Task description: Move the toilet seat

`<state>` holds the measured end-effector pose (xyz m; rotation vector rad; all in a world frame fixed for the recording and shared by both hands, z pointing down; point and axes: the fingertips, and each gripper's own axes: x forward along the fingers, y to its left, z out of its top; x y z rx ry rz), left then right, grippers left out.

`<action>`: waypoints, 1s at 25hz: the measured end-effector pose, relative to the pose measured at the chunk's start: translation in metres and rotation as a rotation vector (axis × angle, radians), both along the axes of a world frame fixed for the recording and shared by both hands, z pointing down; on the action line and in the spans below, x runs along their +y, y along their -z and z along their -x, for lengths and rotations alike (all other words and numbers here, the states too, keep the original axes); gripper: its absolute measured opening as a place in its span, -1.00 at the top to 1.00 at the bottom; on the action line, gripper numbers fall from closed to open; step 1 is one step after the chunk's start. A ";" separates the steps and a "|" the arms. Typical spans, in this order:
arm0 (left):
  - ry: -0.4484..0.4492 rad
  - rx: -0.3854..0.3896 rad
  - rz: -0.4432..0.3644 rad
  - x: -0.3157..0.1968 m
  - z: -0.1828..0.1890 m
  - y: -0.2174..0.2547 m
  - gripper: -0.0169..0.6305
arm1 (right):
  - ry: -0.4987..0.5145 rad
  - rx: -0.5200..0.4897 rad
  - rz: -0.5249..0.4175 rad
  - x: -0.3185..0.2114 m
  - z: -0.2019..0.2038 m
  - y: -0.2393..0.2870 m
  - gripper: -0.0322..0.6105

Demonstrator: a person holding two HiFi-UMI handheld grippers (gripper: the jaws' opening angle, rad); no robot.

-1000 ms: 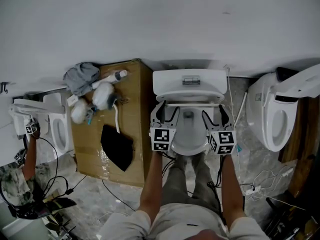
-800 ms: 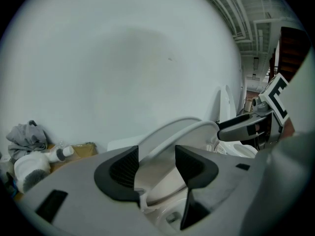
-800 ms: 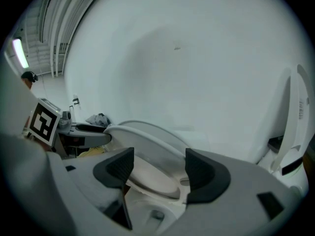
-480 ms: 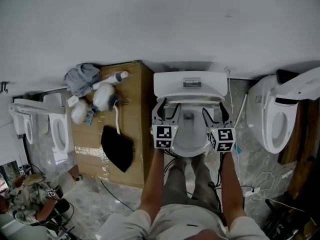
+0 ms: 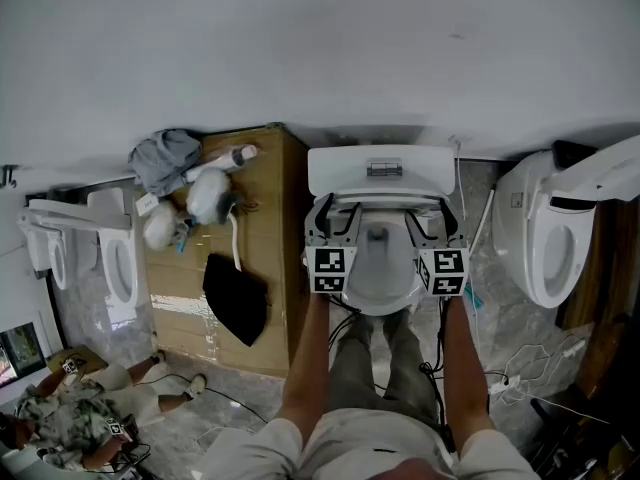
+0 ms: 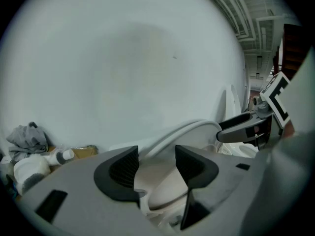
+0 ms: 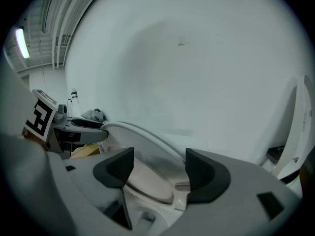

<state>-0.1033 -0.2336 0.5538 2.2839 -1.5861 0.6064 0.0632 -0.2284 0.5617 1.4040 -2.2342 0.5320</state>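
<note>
**Lifting the seat: both grippers on the rim**

Standing at the bowl, the person held the left gripper (image 5: 331, 208) and the right gripper (image 5: 434, 211) on either side of the toilet seat (image 5: 386, 206). Each gripper's jaws stood at a middling width with one side limb of the seat between them. The pads appeared to be bearing on it (the left more plainly than the right). Both gripper views showed the seat's rim arching up from between the jaws towards the opposite gripper. The seat was therefore judged to be off the bowl (image 5: 378, 268) and tilted partway towards the cistern (image 5: 340, 168).

Compared with a second earlier, the right gripper had crept a little nearer the cistern and the left had hardly moved. The lift looked slow and only half done, with the seat not yet leaning on the cistern.

Beyond lay the bare white wall (image 5: 320, 48). No brand or lettering could be read on the toilet. The only print was the square markers on the grippers' cubes.
</note>
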 end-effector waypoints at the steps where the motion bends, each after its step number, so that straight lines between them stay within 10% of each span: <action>1: 0.000 0.001 -0.001 0.000 0.000 0.000 0.18 | 0.000 0.002 0.001 -0.002 0.000 0.000 -0.18; 25: -0.055 0.036 -0.120 0.040 -0.011 0.086 0.41 | 0.090 -0.001 -0.110 0.044 0.017 0.089 -0.17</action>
